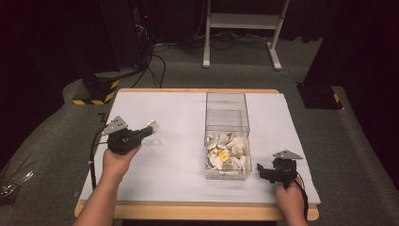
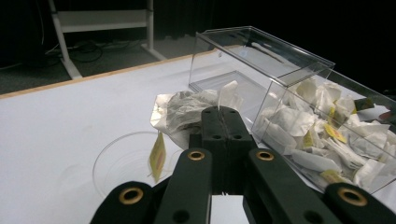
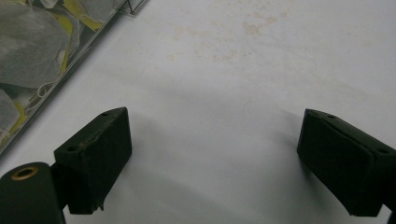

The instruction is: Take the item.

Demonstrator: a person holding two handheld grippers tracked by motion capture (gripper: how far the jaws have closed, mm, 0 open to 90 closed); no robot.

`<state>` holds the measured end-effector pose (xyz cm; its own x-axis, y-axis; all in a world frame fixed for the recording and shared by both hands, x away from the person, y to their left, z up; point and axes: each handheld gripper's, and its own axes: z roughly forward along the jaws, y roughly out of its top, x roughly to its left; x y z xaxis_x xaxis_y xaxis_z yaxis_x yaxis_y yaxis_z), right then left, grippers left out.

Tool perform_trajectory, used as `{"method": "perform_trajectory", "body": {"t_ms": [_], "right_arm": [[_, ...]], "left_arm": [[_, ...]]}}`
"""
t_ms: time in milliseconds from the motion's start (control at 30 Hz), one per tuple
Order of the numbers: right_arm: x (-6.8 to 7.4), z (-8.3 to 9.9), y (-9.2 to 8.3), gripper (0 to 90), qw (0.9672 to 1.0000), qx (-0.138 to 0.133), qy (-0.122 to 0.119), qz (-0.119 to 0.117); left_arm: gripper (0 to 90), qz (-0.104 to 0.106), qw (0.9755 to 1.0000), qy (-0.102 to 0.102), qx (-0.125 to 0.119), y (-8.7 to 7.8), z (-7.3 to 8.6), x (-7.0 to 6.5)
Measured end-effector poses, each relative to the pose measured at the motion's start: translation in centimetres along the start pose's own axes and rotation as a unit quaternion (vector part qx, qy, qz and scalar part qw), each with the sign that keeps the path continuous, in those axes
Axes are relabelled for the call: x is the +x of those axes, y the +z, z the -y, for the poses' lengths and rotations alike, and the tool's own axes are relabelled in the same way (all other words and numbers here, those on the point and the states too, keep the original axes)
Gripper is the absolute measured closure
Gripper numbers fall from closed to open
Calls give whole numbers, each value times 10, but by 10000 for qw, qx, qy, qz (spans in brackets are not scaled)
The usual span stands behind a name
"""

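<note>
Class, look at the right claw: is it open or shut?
Open. In the right gripper view, the right claw has its jaws spread far apart, with bare white table between them.

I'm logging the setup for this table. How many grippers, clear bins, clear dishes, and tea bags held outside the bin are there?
Grippers: 2, the left gripper and the right gripper
Clear bin: 1
Clear dish: 1
Tea bag held outside the bin: 1
Total: 5

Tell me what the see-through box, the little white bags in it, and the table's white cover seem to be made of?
Clear rectangular box: likely hard acrylic or similar plastic, glossy, with sharp, reflecting edges. White tea bags: thin crinkled filter paper, matte, with yellow tags. White table cover: matte sheet, paper or cloth; faint stains show, weave unclear.
</note>
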<state>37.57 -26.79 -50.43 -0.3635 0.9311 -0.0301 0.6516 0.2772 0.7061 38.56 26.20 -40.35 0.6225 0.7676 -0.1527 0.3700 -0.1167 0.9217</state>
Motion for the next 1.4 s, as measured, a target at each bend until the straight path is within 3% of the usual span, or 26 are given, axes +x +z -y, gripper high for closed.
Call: {"method": "perform_trajectory", "body": {"t_ms": [300, 667, 867, 1100, 1233, 1400], "right_arm": [[0, 0, 0, 101, 10000, -1, 2, 0], [0, 0, 0, 101, 10000, 0, 1, -1], [0, 0, 0, 101, 10000, 0, 2, -1], [0, 0, 0, 101, 10000, 10, 0, -1], [0, 0, 0, 101, 10000, 10, -1, 0], [0, 0, 0, 101, 10000, 1, 1, 0]], "left_arm": [[900, -50, 9999, -103, 108, 4, 7, 7], [893, -315, 9986, -255, 339, 14, 15, 23], [695, -533, 9979, -183, 323, 12, 17, 21], [468, -776, 9963, 58, 357, 1, 18, 14], [407, -812, 9960, 96, 373, -6, 21, 14], [376, -768, 9964, -2, 345, -17, 29, 17]]}}
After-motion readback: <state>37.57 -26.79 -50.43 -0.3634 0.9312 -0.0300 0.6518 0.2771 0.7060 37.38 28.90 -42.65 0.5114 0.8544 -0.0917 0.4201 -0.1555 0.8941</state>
